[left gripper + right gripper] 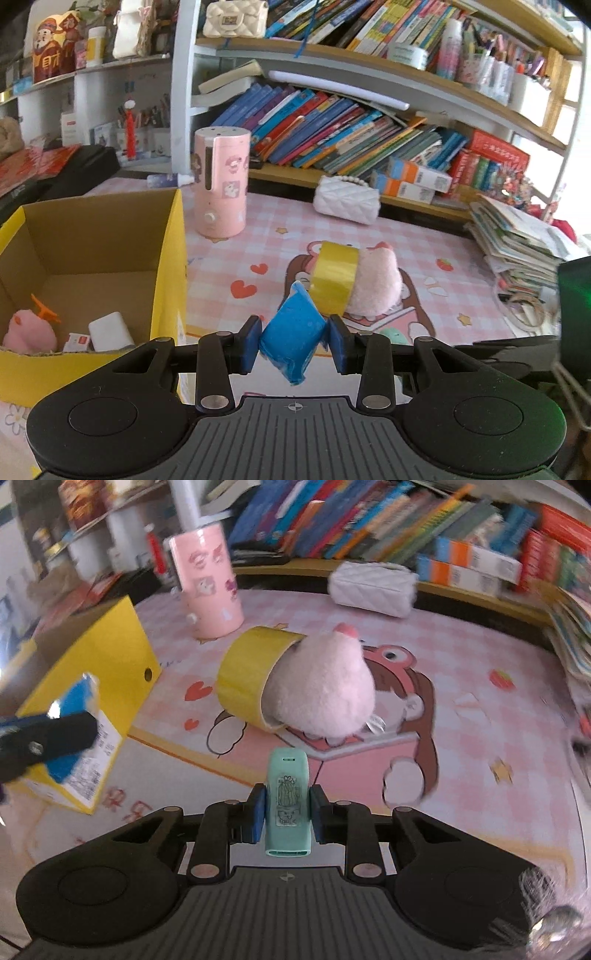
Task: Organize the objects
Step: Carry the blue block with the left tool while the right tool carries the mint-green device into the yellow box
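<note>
My left gripper (294,343) is shut on a blue packet (291,336), held above the table just right of the open yellow cardboard box (173,258). The box holds a pink plush (29,332), a white block (110,330) and a small carton. My right gripper (287,812) is shut on a mint-green stapler-like case (287,801) with a cactus drawing, above the pink mat. A yellow tape roll (247,672) lies on its side against a pale pink plush (325,686); both also show in the left wrist view, the roll (334,277) and the plush (376,284). The left gripper with its blue packet (74,698) shows at the right wrist view's left edge.
A pink cylindrical container (221,181) stands behind the box. A white quilted purse (347,199) lies at the back by the bookshelf (332,125). A stack of books and papers (524,236) sits at the right. A dark object (574,295) is at the far right.
</note>
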{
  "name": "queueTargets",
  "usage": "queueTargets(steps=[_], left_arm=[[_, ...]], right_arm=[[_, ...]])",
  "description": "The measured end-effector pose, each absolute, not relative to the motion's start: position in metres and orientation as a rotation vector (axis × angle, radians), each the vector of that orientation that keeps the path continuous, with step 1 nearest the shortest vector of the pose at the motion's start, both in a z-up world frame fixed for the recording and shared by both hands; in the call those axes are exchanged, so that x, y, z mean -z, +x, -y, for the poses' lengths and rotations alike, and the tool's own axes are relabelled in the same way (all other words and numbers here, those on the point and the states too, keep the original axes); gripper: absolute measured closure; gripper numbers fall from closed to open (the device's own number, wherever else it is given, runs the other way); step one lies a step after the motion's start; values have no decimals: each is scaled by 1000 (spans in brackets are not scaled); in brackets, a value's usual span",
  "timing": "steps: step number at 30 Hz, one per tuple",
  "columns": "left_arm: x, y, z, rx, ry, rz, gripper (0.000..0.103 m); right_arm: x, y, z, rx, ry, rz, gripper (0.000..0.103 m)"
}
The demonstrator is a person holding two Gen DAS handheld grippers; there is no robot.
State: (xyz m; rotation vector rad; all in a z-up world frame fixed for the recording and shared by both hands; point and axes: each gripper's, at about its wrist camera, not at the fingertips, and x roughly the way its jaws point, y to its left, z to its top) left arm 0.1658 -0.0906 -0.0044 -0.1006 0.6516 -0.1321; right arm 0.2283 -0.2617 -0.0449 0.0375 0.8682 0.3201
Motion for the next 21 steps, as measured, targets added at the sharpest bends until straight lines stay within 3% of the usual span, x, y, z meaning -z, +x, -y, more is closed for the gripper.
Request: queueTargets(steps=[21], left_arm=[[0,64,2,150,-197,-639,67]], right_arm=[[-6,113,198,-270,86,-831,80]])
